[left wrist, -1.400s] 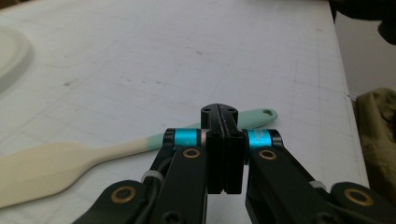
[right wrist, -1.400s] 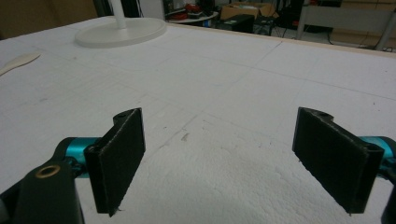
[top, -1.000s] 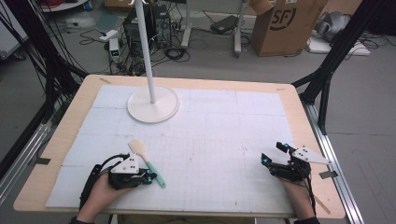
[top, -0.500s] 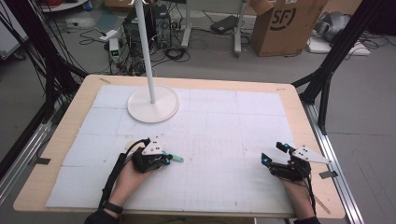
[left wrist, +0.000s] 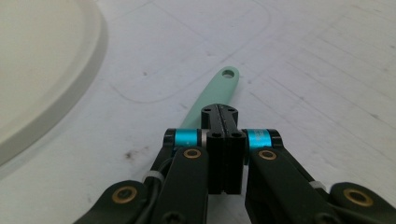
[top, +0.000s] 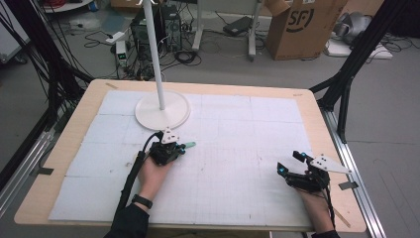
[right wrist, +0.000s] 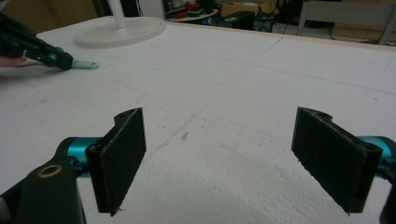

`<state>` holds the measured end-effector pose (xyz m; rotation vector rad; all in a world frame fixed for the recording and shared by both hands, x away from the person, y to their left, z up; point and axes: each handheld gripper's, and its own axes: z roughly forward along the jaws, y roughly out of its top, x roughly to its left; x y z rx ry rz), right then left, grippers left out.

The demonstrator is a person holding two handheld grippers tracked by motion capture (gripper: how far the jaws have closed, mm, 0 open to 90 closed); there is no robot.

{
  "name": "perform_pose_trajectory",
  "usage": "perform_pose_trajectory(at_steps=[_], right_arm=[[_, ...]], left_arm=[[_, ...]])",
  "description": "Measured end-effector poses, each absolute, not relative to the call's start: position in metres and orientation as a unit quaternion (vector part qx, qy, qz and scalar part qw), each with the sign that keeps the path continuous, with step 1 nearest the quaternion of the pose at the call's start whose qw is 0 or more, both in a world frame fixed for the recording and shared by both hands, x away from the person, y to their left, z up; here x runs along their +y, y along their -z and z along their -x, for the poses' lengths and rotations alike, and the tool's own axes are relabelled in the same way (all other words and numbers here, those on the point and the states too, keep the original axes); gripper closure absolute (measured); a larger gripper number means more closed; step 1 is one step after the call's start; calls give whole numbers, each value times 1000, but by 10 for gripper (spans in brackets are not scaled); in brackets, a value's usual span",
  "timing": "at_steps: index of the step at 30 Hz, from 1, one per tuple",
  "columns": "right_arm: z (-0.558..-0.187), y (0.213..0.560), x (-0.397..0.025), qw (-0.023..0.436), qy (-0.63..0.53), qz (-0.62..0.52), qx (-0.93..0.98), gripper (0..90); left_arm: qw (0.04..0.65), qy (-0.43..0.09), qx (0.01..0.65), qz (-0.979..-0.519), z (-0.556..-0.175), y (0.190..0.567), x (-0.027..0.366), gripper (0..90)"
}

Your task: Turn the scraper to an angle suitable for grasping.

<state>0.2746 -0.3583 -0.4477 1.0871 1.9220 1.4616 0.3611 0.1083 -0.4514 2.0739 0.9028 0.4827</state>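
A spoon with a mint-green handle (top: 189, 145) lies low over the white foam mat. The handle's holed end (left wrist: 219, 86) sticks out past my left gripper (top: 179, 148). The jaws of that gripper (left wrist: 219, 110) are pressed together over the handle, and the spoon's head is hidden under the hand. Far off in the right gripper view, the left gripper (right wrist: 63, 59) and the green handle (right wrist: 86, 65) are seen again. My right gripper (top: 288, 161) rests near the mat's front right, and its pads (right wrist: 119, 158) stand wide apart with nothing between them.
A white round stand base (top: 162, 110) with a tall pole (top: 154, 54) sits just behind the left gripper; its rim (left wrist: 70, 88) is close on that side. The foam mat (top: 237, 129) covers a wooden table (top: 317, 104). A cardboard box (top: 297, 25) and cables lie on the floor beyond.
My left gripper has moved away from the front edge and rightward toward the stand base, carrying the spoon along. The right gripper has stayed put.
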Motion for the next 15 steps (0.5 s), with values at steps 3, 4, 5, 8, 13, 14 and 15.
perform_pose_trajectory(at_steps=[3, 4, 5, 8, 13, 14, 15], right_arm=[[-275, 448, -358, 243, -536, -400, 703, 170], [-275, 448, -358, 243, -536, -399, 703, 169], [-275, 448, -358, 244, -535, -398, 704, 170], [-275, 448, -358, 245, -535, -397, 704, 170], [-275, 448, -358, 242, -536, -401, 702, 170], [-275, 448, -359, 241, -536, -403, 702, 169], [-275, 448, -359, 241, -536, -403, 702, 169]], left_arm=[[398, -196, 375, -814, -368, 451, 110, 900], [398, -198, 376, -813, -369, 451, 110, 900], [399, -197, 374, -814, -369, 451, 110, 900], [421, -181, 362, -812, -368, 448, 115, 900], [480, -172, 323, -797, -353, 430, 138, 890], [488, -170, 321, -793, -349, 427, 146, 827], [490, -168, 318, -794, -346, 423, 155, 827]])
